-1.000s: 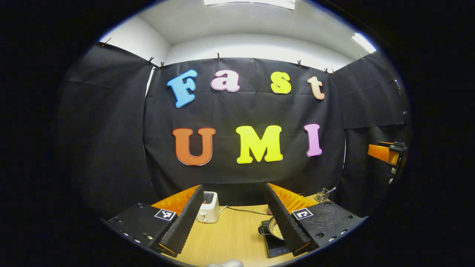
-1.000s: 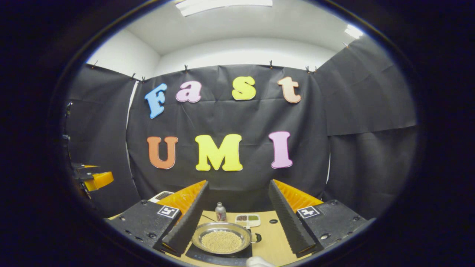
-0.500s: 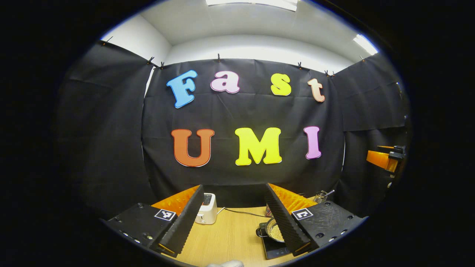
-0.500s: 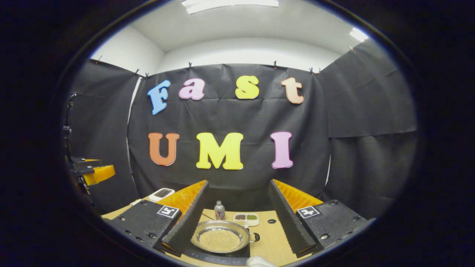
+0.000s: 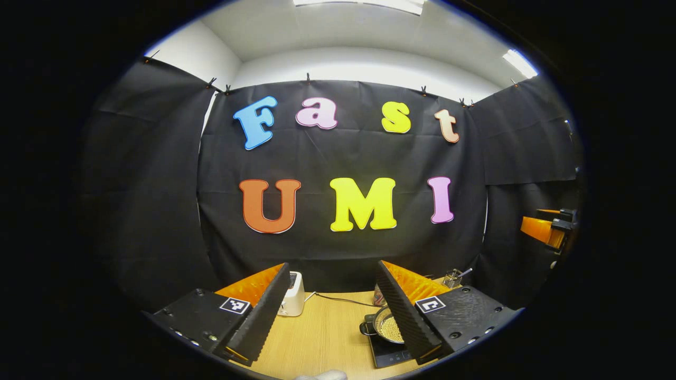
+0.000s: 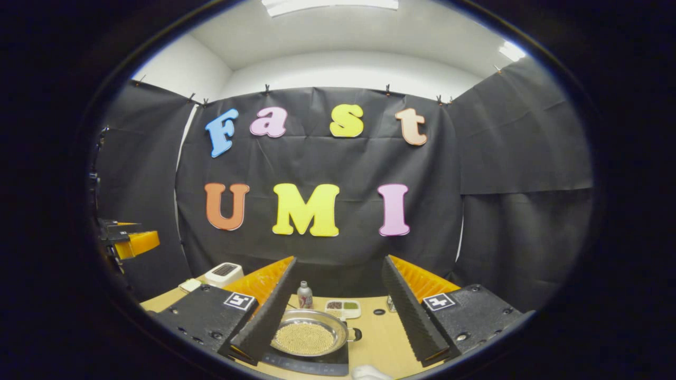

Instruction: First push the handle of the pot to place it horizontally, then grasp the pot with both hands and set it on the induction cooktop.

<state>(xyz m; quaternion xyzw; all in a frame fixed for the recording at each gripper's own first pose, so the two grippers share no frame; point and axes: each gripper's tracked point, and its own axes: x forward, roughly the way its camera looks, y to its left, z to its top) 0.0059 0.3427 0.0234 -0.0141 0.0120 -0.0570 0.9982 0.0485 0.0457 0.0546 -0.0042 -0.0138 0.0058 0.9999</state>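
A shallow steel pot (image 6: 308, 335) full of small pale beads sits on the black induction cooktop (image 6: 317, 359), with one dark side handle (image 6: 356, 334) on its right. In the left gripper view the same pot (image 5: 385, 326) shows low right, partly behind a finger, its dark handle (image 5: 365, 328) pointing left, on the cooktop (image 5: 388, 356). My left gripper (image 5: 332, 311) is open, raised above the wooden table (image 5: 327, 332), holding nothing. My right gripper (image 6: 338, 311) is open above and behind the pot, apart from it. The other gripper (image 6: 129, 243) appears far left; likewise (image 5: 546, 229) far right.
A white toaster (image 5: 293, 301) with a cable stands at the table's back; it also appears as a toaster (image 6: 224, 273) in the right gripper view. A small bottle (image 6: 304, 295), a divided dish (image 6: 342, 307) of spices and a utensil holder (image 5: 454, 277) stand behind the cooktop.
Both grippers have drawn back and risen slightly from the pot, staying open. More table shows in both views; the pot rests still on the cooktop.
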